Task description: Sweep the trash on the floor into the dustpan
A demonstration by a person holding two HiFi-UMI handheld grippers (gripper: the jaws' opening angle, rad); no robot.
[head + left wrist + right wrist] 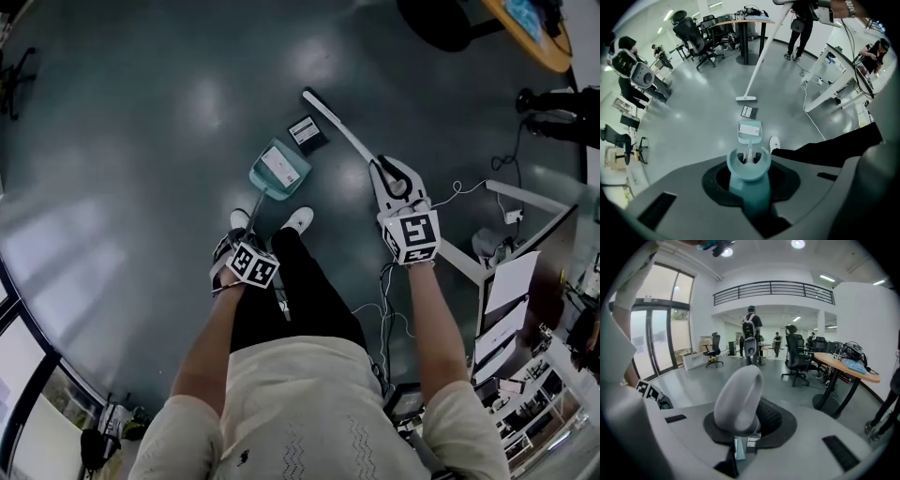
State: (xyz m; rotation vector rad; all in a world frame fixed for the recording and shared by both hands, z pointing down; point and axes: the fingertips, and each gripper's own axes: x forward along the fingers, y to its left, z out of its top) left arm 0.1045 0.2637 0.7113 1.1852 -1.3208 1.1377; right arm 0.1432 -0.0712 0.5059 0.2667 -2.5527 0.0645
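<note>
While left hand-held gripper [246, 251] clamps dustpan [279, 169] and right hand-held gripper [398, 192] broom [342, 131], trash [307, 131] lies between them

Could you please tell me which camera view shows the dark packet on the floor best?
The head view: it looks down on the dark packet, unobstructed, between the broom head and the dustpan. The left gripper view shows it smaller and foreshortened. The right gripper view misses it.

The floor [141, 141] is glossy, with bright soft reflections. The dustpan [279, 169] is smooth teal plastic; the broom [342, 131], at its two o'clock, smooth white plastic. The person's shirt [300, 412] looks knitted cloth.
</note>
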